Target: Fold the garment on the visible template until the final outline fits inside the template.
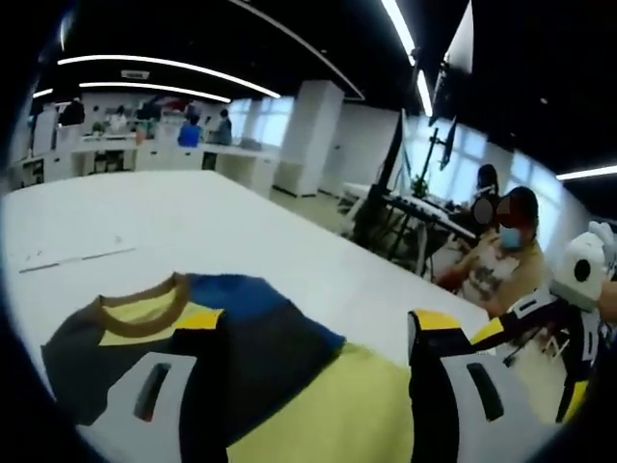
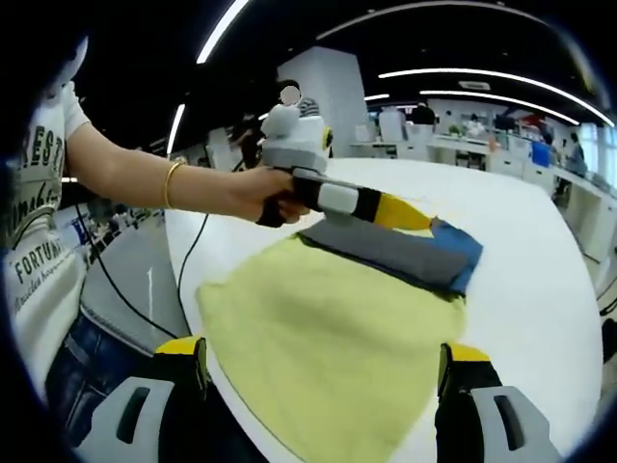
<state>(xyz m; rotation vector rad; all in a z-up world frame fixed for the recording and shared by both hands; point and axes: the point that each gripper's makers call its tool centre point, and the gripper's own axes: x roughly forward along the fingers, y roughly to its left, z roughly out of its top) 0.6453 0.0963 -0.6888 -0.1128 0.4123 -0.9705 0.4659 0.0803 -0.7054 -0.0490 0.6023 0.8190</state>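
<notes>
The shirt lies flat on the white worktop, its yellow body running close to the worktop's near rounded edge and its grey and blue upper part pointing toward the middle. In the left gripper view the shirt shows its tan collar, with a yellow patch inside it, grey shoulders and a blue band; beyond the collar the worktop stretches bare and wide to its far edge. A thin pale line lies on the surface left of the collar, too faint to identify.

The left claw stands spread, its two yellow-tipped jaws well apart over the shirt, the left jaw over the grey shoulder and the right jaw over the yellow body by the worktop edge; nothing sits between them. In the right gripper view this same left claw reaches in from the left, held level in a hand with a bracelet on the outstretched forearm, its yellow tip at the grey fold; from this side I cannot tell whether it touches the cloth.

The right claw is also spread wide, jaws rising on either side of the yellow hem at the near edge, pinching nothing.

A seated person is beyond the worktop's right edge, and desks line the far wall.
</notes>
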